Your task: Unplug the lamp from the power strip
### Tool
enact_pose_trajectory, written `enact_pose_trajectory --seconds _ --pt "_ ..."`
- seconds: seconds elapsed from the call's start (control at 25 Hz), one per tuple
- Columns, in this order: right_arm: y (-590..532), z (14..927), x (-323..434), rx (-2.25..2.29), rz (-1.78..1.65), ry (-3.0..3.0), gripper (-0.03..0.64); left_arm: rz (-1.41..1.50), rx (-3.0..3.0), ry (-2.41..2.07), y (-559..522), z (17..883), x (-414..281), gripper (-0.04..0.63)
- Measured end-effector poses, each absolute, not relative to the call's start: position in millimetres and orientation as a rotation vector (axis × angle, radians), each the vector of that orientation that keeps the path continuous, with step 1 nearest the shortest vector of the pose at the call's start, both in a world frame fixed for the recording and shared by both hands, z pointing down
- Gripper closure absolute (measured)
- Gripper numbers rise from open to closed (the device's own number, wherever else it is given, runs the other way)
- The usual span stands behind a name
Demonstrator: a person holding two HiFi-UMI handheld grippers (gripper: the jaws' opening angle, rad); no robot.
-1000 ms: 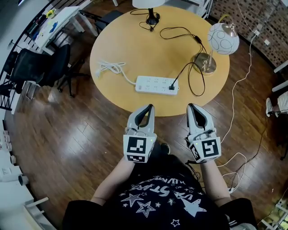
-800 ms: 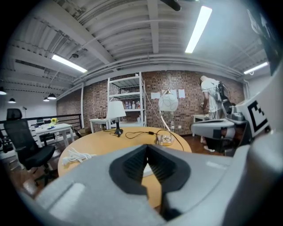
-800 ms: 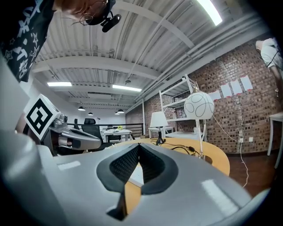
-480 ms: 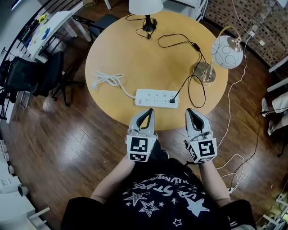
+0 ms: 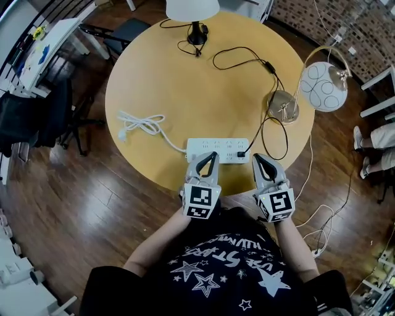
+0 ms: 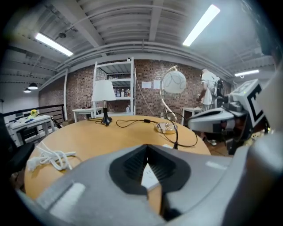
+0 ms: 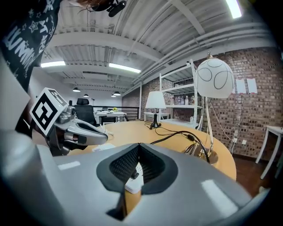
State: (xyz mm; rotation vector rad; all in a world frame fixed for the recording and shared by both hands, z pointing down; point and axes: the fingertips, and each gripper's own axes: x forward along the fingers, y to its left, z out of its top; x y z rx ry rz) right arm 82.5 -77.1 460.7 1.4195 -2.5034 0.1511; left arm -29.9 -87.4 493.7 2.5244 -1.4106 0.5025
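Centred near the front edge of the round table (image 5: pixel 185 80): white strip (image 5: pixel 219 150), long side toward the person. Seated in the strip's right end: black plug (image 5: pixel 241 154), fully inserted, not yet pulled. From the plug: black cord (image 5: pixel 265 133), looping toward the base of the lamp (image 5: pixel 323 86) at the table's right rim. Lamp base upright on the table, globe shade hanging out past the rim.

On the strip's near side, side by side and pointing away from the person: left gripper (image 5: pixel 213 154) and right gripper (image 5: pixel 255 158).
- left gripper: clenched, tips together, nothing between them. Tips overlapping the strip's near edge in the head view; contact not determinable.
- right gripper: clenched, tips together, empty. Tips just right of the plug, near it but apart.

Visible below the closed tips in both gripper views: part of the strip, with the tabletop beyond.

Elsewhere on the table: coiled white cable (image 5: pixel 142 123) at the left, joined to the strip's left end; second lamp with white shade (image 5: pixel 192 9) at the far edge. Around the table: wood floor (image 5: pixel 92 203) and dark chairs (image 5: pixel 37 111) at the left.
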Motion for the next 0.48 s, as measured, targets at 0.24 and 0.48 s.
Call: enact_pose_trajectory --seconds 0.24,0.48 --pt "-81.5 476.4 82.5 1.381 0.157 -2.451 0.607 0.641 2.527 -1.300 -96.9 523.3 -23.1 0.592" --pt "-84.0 491.9 82.0 1.315 0.190 -2.433 0.607 0.703 2.479 -1.269 -101.9 537.1 -20.2 0.592"
